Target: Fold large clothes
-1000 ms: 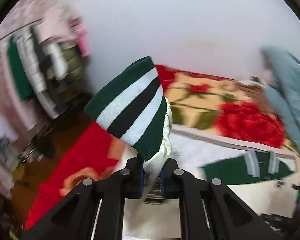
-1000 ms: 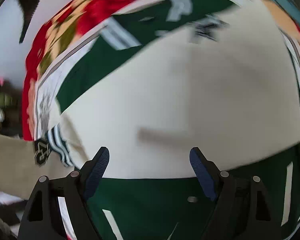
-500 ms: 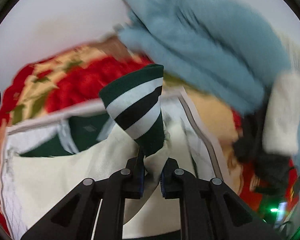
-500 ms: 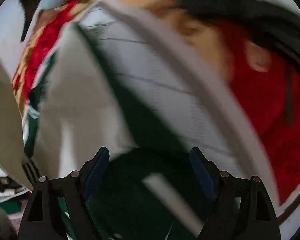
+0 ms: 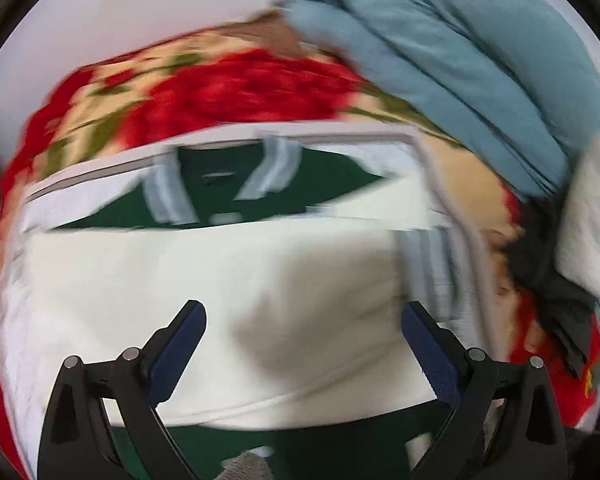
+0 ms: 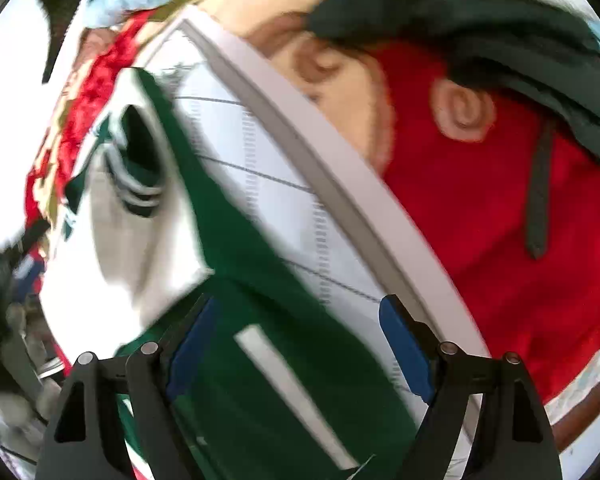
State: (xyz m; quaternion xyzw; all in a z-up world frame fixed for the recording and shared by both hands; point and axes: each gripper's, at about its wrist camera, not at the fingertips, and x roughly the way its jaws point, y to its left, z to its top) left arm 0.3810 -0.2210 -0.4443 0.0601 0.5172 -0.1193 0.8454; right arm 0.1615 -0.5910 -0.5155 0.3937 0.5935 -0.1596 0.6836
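A green jacket (image 5: 260,196) with cream sleeves and striped collar lies on a white gridded mat (image 5: 364,148) on the bed. A cream sleeve (image 5: 228,280) is folded across its body, its striped cuff (image 5: 424,256) at the right. My left gripper (image 5: 302,344) is open and empty just above the cream sleeve. In the right wrist view the jacket's green body (image 6: 260,280) and a cream sleeve (image 6: 124,240) lie below my right gripper (image 6: 300,344), which is open and empty. The mat's grey edge (image 6: 324,152) runs diagonally.
A red floral blanket (image 5: 228,84) covers the bed. A pile of light blue cloth (image 5: 460,60), a white fluffy piece (image 5: 592,216) and a dark garment (image 5: 548,248) sit at the right. The dark garment (image 6: 500,32) lies past the mat's edge in the right view.
My left gripper has let go of the striped cuff and opened; the sleeve now lies across the jacket. My right gripper has stayed open and swung toward the mat's right edge.
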